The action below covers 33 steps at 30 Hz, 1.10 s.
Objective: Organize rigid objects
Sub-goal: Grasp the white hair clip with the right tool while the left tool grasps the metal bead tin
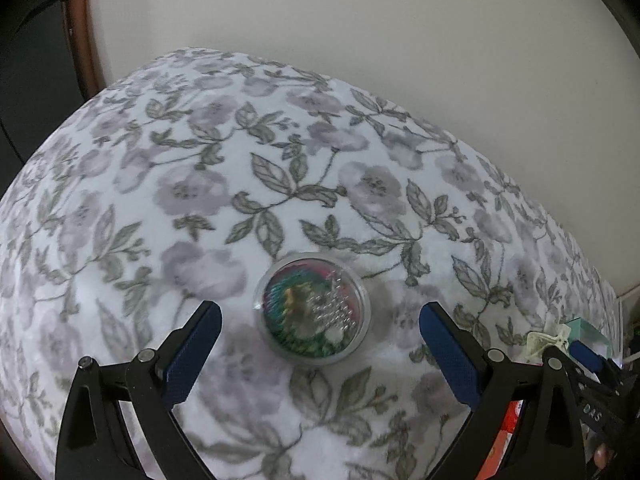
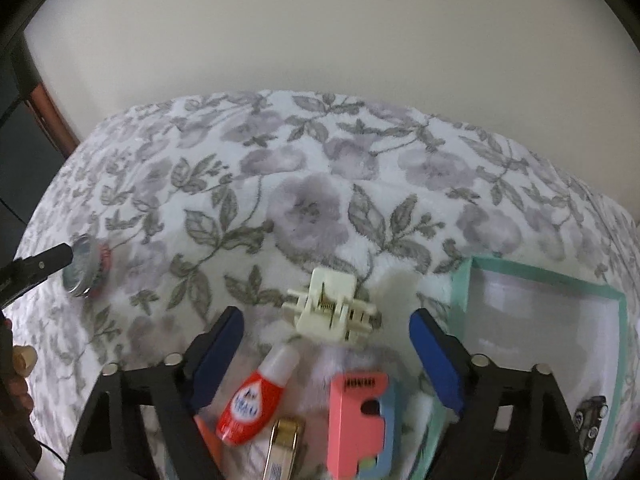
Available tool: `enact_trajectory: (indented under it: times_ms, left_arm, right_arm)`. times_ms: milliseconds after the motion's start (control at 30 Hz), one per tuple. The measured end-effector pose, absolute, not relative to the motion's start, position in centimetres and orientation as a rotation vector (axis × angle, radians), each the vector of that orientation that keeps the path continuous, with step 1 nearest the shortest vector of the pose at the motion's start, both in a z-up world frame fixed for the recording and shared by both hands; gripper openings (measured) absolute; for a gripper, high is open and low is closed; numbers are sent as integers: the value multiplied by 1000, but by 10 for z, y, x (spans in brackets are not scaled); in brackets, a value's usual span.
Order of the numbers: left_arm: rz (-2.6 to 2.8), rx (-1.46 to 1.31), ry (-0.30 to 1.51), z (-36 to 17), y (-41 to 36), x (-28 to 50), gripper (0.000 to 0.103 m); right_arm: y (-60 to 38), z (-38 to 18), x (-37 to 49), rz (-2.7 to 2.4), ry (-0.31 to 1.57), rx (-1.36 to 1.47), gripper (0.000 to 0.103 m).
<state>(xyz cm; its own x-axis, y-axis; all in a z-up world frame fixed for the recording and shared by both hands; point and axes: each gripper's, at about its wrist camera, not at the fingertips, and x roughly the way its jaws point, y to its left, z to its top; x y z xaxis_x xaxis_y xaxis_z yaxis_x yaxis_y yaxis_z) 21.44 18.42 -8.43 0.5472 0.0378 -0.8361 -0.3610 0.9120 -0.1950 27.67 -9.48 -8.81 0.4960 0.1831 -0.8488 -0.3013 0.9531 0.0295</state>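
We're looking down along the left gripper [image 1: 320, 314] at a floral blanket [image 1: 280, 168], white with grey-lilac blooms and green-grey leaves, and its blue pads [image 1: 196, 354] stand wide apart with nothing pressed between them; a round clear case [image 1: 314, 310] packed with shimmering multicoloured bits and small silver beads lies flat on the fabric in the gap between the fingers, touching neither pad. Over on our right side, the right gripper [image 2: 326, 318] is tilted down at the same blanket, jaws well apart and gripping nothing, and just ahead of the fingertips, between them, sits a cream plastic clip [image 2: 332, 306] with a small spring showing in its middle, resting on the fabric clear of both pads. Nearer the camera, between the fingers, we've got a red and white glue bottle [image 2: 256, 400] lying on its side, a gold-coloured metal piece [image 2: 282, 446] just beside it that's too blurred to name, and a pink and blue block [image 2: 360, 424] lying next to that. To the right, a shallow tray with a mint-green rim [image 2: 540, 276] rests on the blanket, a small car picture [image 2: 592, 416] on its floor, the right finger just beside its near wall. Far left in this view, the round case shows again [image 2: 86, 268], with the tip of the left gripper's dark finger beside it. A plain pale wall [image 2: 320, 40] runs behind the blanket
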Motion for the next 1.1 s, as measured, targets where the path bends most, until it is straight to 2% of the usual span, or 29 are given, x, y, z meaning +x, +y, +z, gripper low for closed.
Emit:
enact_trajectory:
  times_ms: [67, 200, 267, 300, 367, 800, 1100]
  left_arm:
    - [241, -360, 980, -91, 183, 220, 99]
    - [252, -346, 1001, -101, 182, 226, 94]
    - [263, -336, 1010, -103, 182, 227, 80]
    - [273, -324, 1017, -105, 182, 228, 77]
    - [286, -302, 1026, -108, 181, 228, 73]
    - [292, -337, 1042, -106, 177, 218, 72]
    - [214, -396, 1001, -64, 146, 192, 72]
  right_arm:
    - [-94, -93, 284, 288, 1022, -116, 81]
    - [-91, -101, 291, 270, 1038, -136, 68]
    - [-90, -103, 293, 274, 1046, -133, 62]
    - [-91, -104, 294, 274, 1052, -128, 58]
    - [-91, -104, 296, 272, 1053, -122, 58]
    - [-102, -87, 284, 276, 1026, -82, 57]
    - [-124, -45, 248, 278, 956, -21, 57]
